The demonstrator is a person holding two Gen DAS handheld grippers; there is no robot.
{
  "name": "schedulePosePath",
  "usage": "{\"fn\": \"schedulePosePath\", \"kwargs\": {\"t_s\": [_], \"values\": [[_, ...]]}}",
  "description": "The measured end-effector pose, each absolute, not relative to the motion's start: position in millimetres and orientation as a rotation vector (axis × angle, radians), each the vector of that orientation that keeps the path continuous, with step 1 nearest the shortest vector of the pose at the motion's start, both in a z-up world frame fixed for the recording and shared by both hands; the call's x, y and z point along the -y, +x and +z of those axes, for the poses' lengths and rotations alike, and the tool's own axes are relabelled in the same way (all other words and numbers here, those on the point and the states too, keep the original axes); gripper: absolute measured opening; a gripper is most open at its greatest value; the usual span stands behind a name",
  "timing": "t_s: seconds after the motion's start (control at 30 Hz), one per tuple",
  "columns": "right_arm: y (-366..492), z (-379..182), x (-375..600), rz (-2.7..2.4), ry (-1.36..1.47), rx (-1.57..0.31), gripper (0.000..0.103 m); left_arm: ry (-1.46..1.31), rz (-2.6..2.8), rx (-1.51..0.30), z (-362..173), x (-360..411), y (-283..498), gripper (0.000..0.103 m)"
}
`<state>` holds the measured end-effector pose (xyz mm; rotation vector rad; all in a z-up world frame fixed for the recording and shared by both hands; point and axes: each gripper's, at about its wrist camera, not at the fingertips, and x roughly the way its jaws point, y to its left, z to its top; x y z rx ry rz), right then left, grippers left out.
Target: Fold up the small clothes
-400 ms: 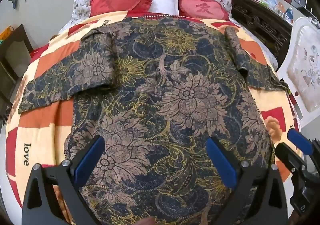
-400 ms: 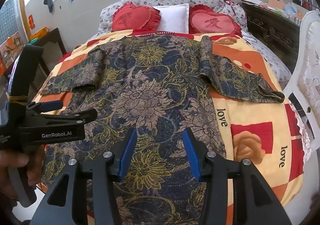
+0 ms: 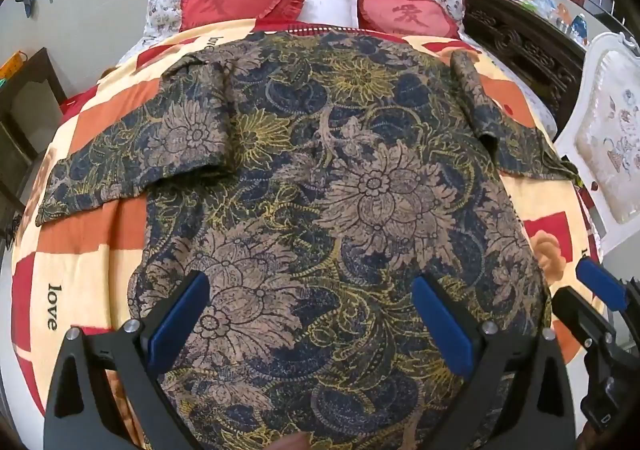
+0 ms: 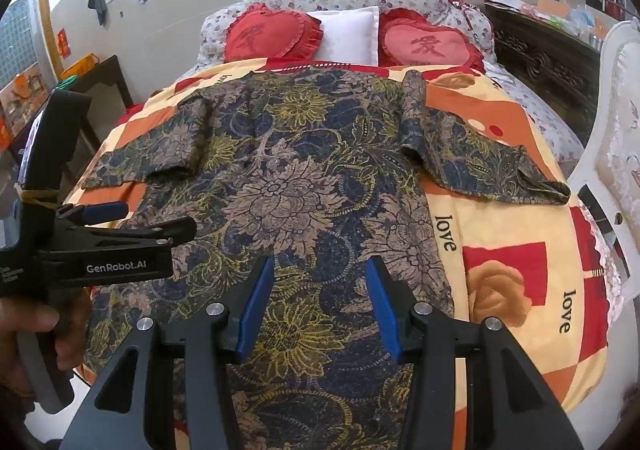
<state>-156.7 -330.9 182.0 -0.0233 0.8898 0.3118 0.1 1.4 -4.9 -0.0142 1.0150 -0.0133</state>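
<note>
Shirt: your floral-print shirt (image 3: 320, 186) lies spread flat on the bed's patchwork blanket (image 3: 84, 250), collar end toward the pillows, hem toward you. It lies in the same place and shape as 0.4 s ago.
Sleeves: in your right wrist view the sleeve (image 4: 476, 162) on the side of the white chair (image 4: 616, 146) stretches out from the shirt body over the blanket; the opposite sleeve (image 4: 160, 154) lies on the side of the dark side table (image 4: 104, 86). Neither has shifted.
Left gripper: your left gripper (image 3: 310, 322) hovers over the shirt's hem end, jaws spread wide with nothing between them. Its spread matches the earlier frame, and the view past it is almost the same.
Right gripper: your right gripper (image 4: 318, 306) also hangs over the hem end, nearer the chair-side edge of the shirt, jaws parted and empty, gap about as before. In your left wrist view it shows at the shirt's chair-side edge (image 3: 596, 302).
Contact: you cannot tell from either view whether the blue pads (image 4: 256, 302) touch the cloth.
Beyond the shirt: two red heart cushions (image 4: 272, 34) flank a white pillow (image 4: 348, 34) past the collar, unchanged.
</note>
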Motion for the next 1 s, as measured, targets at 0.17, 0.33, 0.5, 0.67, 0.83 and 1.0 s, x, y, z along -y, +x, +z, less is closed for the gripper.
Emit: {"fn": "schedulePosePath", "kwargs": {"t_s": [0.17, 0.33, 0.5, 0.67, 0.83, 1.0], "values": [[-158.7, 182.8, 328.7, 0.312, -0.026, -0.889, 0.054, -0.013, -0.014, -1.015, -4.1, -1.3, 0.2, 0.103], [-159.0, 181.3, 325.0, 0.315, -0.024, -0.891, 0.054, -0.017, -0.013, -1.018, -4.3, -1.8, 0.2, 0.103], [-158.3, 184.7, 324.3, 0.309, -0.028, -0.893, 0.054, -0.02, -0.021, -1.017, -8.7, -4.0, -2.5, 0.103], [-148.0, 189.5, 323.9, 0.249, -0.03, -0.902, 0.054, 0.009, -0.023, -0.954, -6.7, -8.8, -8.7, 0.103], [-140.3, 191.2, 325.7, 0.175, -0.048, -0.914, 0.054, 0.024, -0.101, -0.885, -3.5, -14.1, -15.0, 0.103], [-135.0, 187.5, 328.1, 0.121, -0.07, -0.927, 0.054, 0.032, -0.106, -0.94, -13.1, -19.9, -15.4, 0.103]]}}
